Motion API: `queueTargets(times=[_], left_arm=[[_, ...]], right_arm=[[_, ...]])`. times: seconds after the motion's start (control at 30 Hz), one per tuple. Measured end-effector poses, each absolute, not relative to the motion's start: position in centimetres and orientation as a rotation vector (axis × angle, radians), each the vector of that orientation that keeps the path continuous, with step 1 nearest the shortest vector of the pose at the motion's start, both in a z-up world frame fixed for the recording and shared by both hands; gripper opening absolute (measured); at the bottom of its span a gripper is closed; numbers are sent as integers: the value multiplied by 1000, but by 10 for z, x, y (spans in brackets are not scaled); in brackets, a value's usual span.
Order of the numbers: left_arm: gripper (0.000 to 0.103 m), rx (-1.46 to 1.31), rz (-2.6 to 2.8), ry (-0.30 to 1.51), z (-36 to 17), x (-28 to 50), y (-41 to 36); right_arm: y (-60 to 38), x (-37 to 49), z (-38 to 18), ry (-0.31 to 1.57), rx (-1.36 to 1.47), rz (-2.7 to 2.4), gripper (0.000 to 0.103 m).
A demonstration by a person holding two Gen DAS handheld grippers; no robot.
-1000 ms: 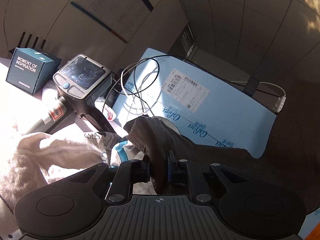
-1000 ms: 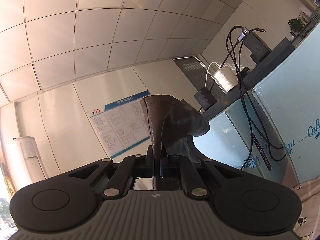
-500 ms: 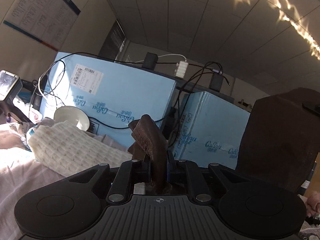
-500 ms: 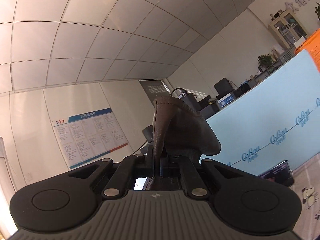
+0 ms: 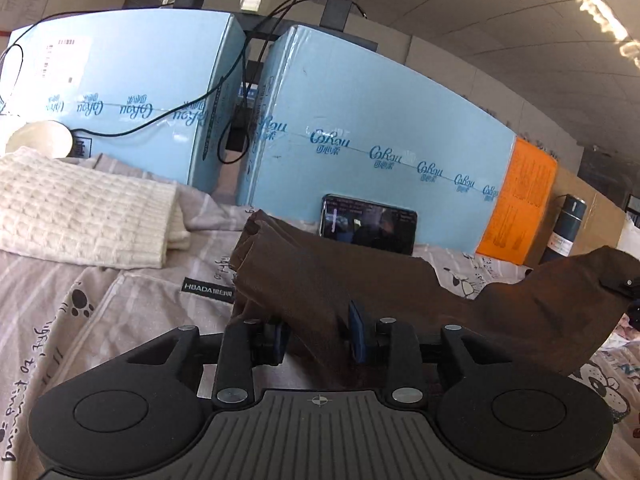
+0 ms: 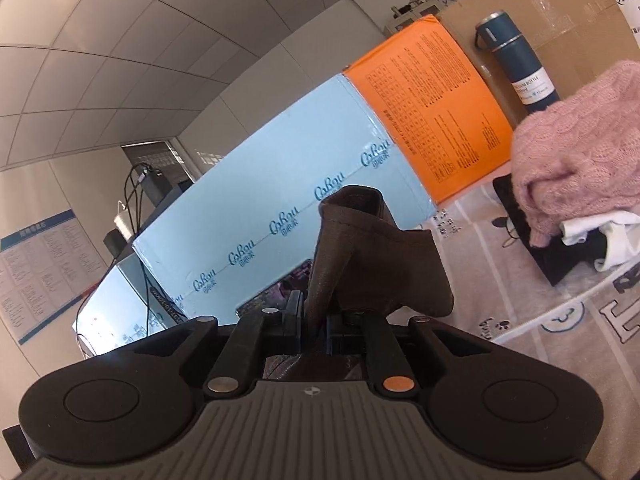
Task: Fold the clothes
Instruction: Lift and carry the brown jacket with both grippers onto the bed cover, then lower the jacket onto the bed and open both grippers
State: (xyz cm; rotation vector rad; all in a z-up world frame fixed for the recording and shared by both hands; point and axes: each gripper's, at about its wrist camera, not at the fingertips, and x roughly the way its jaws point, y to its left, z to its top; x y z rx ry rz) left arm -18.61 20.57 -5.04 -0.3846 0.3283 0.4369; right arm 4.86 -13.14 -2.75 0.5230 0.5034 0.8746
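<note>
A dark brown garment (image 5: 340, 276) lies stretched across the patterned bed sheet (image 5: 100, 320), its left end bunched. My left gripper (image 5: 316, 336) stands open just above the sheet, and the cloth runs loosely between its blue pads (image 5: 356, 332). Toward the right the brown fabric rises to a raised corner (image 5: 580, 300), held up at the frame's edge. In the right wrist view my right gripper (image 6: 314, 320) is shut on a fold of the same brown garment (image 6: 372, 256), which stands up past the fingertips.
A folded cream knit (image 5: 80, 208) and a white bowl (image 5: 40, 140) sit at left. Light blue boxes (image 5: 360, 120), an orange box (image 5: 524, 200) and a leaning phone (image 5: 368, 224) line the back. A dark flask (image 6: 516, 64) and a pink sweater (image 6: 580, 148) on black clothing (image 6: 560, 248) lie at right.
Both grippers have swung down from the ceiling toward the bed. My left gripper has opened, and the brown garment now rests on the sheet. The right one stays shut on it.
</note>
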Motion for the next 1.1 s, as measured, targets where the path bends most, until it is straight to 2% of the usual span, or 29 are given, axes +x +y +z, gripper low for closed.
queueTargets(times=[0.03, 0.07, 0.1, 0.17, 0.23, 0.3, 0.33, 0.37, 0.4, 0.5, 0.6, 0.63, 0.67, 0.7, 0.73, 0.77, 0.8, 0.87, 0.9, 1.0, 1.07, 1.1], left_arm=[[46, -415, 429, 341, -53, -186, 208], [54, -442, 425, 351, -55, -186, 211], [62, -469, 429, 364, -57, -185, 214], [68, -519, 441, 391, -61, -184, 219], [68, -557, 442, 409, -65, -183, 224], [65, -570, 438, 407, -66, -182, 226], [64, -571, 439, 404, -66, -181, 227], [51, -570, 439, 407, -67, -180, 227], [34, -567, 436, 414, -67, -177, 228], [30, -553, 433, 435, -68, -169, 226], [34, -524, 432, 445, -66, -168, 227], [36, -512, 433, 453, -65, -168, 228], [46, -499, 435, 461, -65, -168, 230], [64, -482, 442, 462, -63, -169, 232], [71, -458, 453, 455, -60, -170, 235], [80, -434, 465, 448, -57, -171, 238], [81, -411, 477, 442, -53, -172, 241], [86, -363, 500, 428, -47, -174, 246], [89, -340, 511, 421, -44, -175, 249], [90, -302, 529, 401, -36, -177, 258], [90, -299, 531, 394, -32, -173, 264], [90, -293, 529, 391, -30, -170, 266]], right_arm=[[-133, 54, -33, 536, 525, 848, 19], [-134, 60, -39, 568, 528, 820, 27], [-135, 65, -43, 598, 531, 794, 29], [-135, 75, -50, 639, 542, 761, 39], [-134, 84, -55, 652, 517, 740, 39], [-127, 89, -55, 640, 444, 736, 39], [-124, 92, -55, 630, 413, 746, 32], [-121, 96, -53, 614, 381, 759, 22], [-118, 99, -52, 600, 353, 772, 19], [-111, 110, -45, 571, 315, 800, 15], [-107, 118, -45, 589, 281, 799, 15], [-107, 118, -47, 600, 264, 792, 18], [-109, 117, -48, 600, 242, 778, 32], [-111, 115, -48, 580, 216, 761, 45], [-113, 113, -47, 548, 194, 745, 65], [-116, 111, -45, 516, 172, 729, 72], [-118, 110, -44, 489, 151, 724, 73], [-120, 109, -39, 461, 106, 768, 85], [-120, 109, -37, 455, 76, 800, 88], [-120, 108, -28, 418, 0, 872, 90], [-116, 111, -22, 424, -47, 908, 102], [-113, 113, -20, 436, -67, 925, 102]])
